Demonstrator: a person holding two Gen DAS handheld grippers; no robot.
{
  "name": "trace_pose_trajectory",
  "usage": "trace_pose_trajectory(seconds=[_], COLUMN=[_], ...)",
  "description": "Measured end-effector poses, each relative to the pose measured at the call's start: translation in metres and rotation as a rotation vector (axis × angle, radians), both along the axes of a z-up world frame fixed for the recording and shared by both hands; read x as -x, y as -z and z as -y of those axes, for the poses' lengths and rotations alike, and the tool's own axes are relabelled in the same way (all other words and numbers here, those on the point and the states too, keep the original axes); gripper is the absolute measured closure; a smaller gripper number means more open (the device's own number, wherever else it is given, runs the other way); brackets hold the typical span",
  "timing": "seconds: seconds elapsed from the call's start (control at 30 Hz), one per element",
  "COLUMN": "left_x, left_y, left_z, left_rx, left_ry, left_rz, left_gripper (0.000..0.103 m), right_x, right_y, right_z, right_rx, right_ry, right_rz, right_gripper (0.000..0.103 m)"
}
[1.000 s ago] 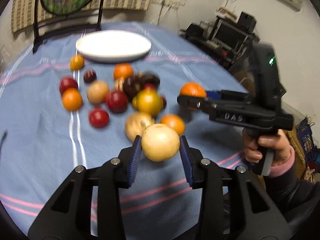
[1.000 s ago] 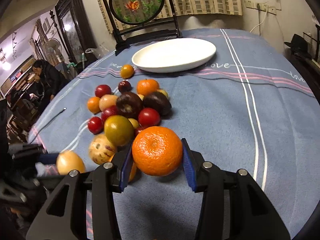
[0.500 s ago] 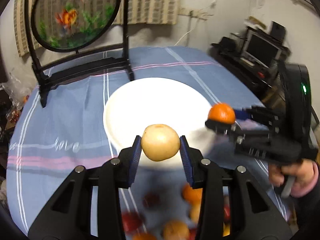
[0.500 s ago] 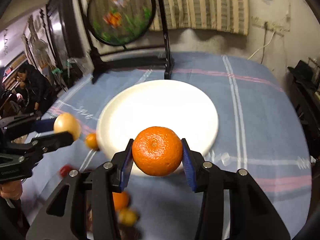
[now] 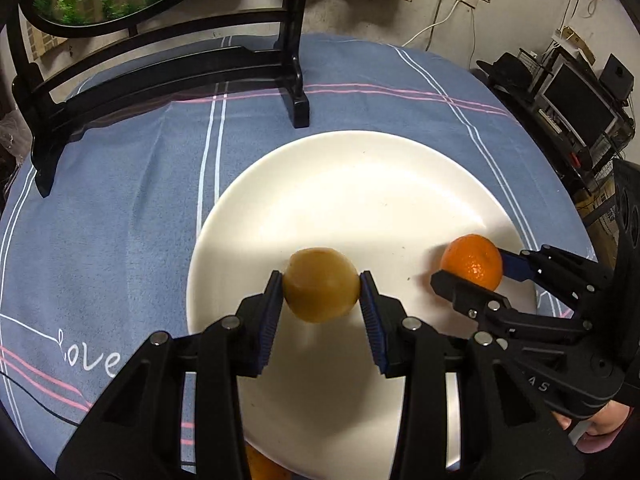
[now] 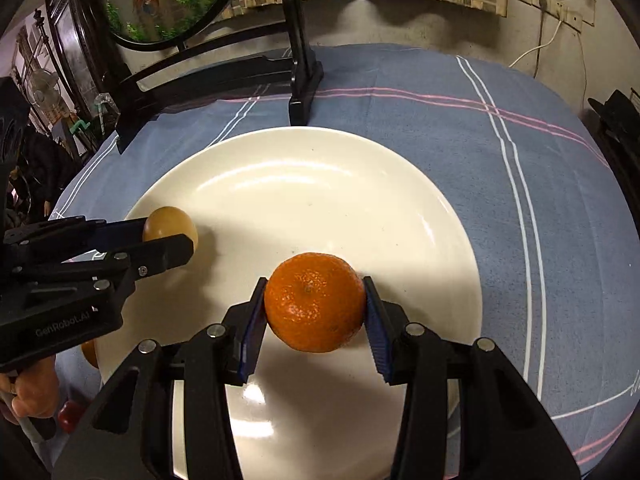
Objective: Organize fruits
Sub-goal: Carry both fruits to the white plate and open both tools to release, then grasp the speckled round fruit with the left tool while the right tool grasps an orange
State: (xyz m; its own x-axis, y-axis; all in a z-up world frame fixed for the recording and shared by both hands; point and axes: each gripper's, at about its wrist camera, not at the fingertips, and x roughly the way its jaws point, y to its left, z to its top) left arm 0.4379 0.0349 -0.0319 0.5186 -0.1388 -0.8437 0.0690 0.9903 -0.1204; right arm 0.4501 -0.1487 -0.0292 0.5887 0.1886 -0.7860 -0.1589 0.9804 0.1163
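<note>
My left gripper [image 5: 321,298] is shut on a yellow-tan round fruit [image 5: 321,285] and holds it just over the near left part of a large white plate [image 5: 360,184]. My right gripper [image 6: 315,308] is shut on an orange [image 6: 315,302] and holds it low over the plate [image 6: 320,176], near its front right. Each gripper shows in the other's view: the right one with the orange [image 5: 472,262], the left one with the yellow fruit [image 6: 170,226]. Whether either fruit touches the plate I cannot tell.
A black wooden stand [image 5: 296,80] holding a round fish picture stands on the blue striped tablecloth [image 5: 120,200] just behind the plate. A red fruit [image 6: 70,418] and an orange one [image 6: 90,354] peek out left of the plate. Shelves with electronics [image 5: 576,96] stand right of the table.
Both grippers have moved from the fruit pile forward to the plate, each carrying its fruit, and have come down close over the plate.
</note>
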Motion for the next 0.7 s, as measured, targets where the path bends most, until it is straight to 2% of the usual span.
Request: trace_pose_trajectory(seconds=[0.07, 0.1, 0.13, 0.17, 0.2, 0.3, 0.43, 0.57, 0.7], left_x=[-0.001, -0.001, -0.001, 0.001, 0.005, 0.020, 0.067, 0.139, 0.232], left_y=[0.002, 0.003, 0.002, -0.001, -0.006, -0.022, -0.045, -0.051, -0.039], left_z=[0.000, 0.000, -0.002, -0.005, -0.009, -0.019, -0.032, -0.040, -0.043], left_rx=[-0.027, -0.022, -0.026, -0.044, -0.040, -0.002, 0.019, 0.033, 0.018], left_ry=[-0.017, -0.017, -0.028, -0.060, -0.076, -0.091, -0.118, -0.129, -0.137], left_rz=[0.000, -0.002, 0.001, 0.015, 0.033, 0.047, 0.104, 0.152, 0.197], left_gripper=[0.062, 0.047, 0.032, 0.026, 0.018, 0.017, 0.011, 0.006, 0.005], right_x=[-0.003, -0.004, -0.002, 0.000, 0.003, 0.020, 0.075, 0.154, 0.231], right_y=[0.003, 0.003, 0.001, -0.003, -0.007, -0.023, -0.047, -0.052, -0.042], right_z=[0.002, 0.001, 0.001, 0.003, 0.004, 0.008, 0.008, 0.010, 0.012], right_rx=[-0.017, -0.023, -0.024, -0.023, -0.031, -0.050, -0.048, -0.105, -0.119], right_ry=[-0.002, -0.005, 0.002, 0.012, 0.009, 0.005, -0.037, -0.084, -0.084], right_rz=[-0.021, -0.027, -0.019, -0.002, 0.008, 0.037, 0.123, 0.176, 0.200], right_gripper=[0.055, 0.047, 0.043, 0.038, 0.038, 0.038, 0.038, 0.037, 0.037])
